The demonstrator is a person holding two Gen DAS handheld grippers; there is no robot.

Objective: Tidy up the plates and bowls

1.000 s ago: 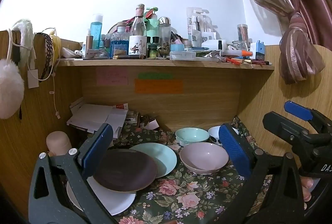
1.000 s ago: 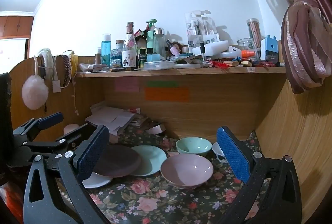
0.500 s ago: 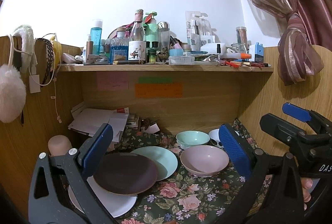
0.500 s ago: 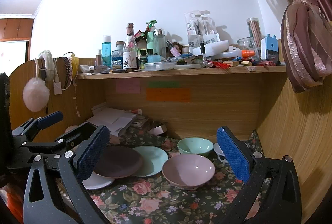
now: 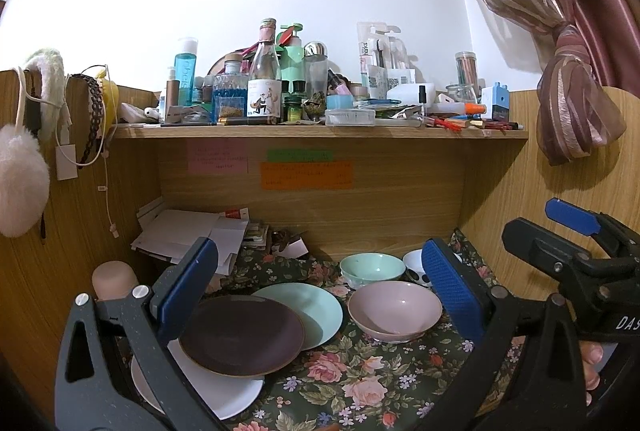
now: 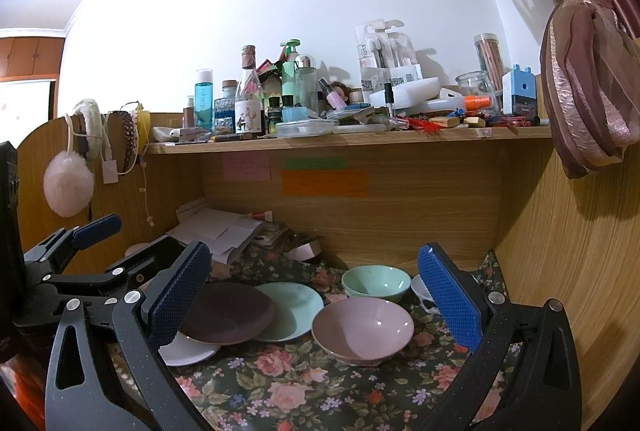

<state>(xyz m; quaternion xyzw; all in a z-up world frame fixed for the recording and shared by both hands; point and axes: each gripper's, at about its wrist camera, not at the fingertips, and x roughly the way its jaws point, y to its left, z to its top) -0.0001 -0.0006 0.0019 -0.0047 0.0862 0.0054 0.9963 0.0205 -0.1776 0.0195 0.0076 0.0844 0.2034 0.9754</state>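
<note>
Both grippers had backed off a touch since a second before, so the dishes sat slightly lower and smaller in each view. From the left wrist, the left gripper [image 5: 316,285] hung with its fingers wide apart and empty above the dark plate [image 5: 241,336], which overlapped the white plate [image 5: 224,397] and the mint plate [image 5: 316,307], probably lined up for stacking. From the right wrist, the right gripper [image 6: 314,297] was spread open and empty too, framing the pink bowl [image 6: 363,329] with the mint bowl [image 6: 376,283] just behind it on the floral surface [image 6: 304,391].
</note>
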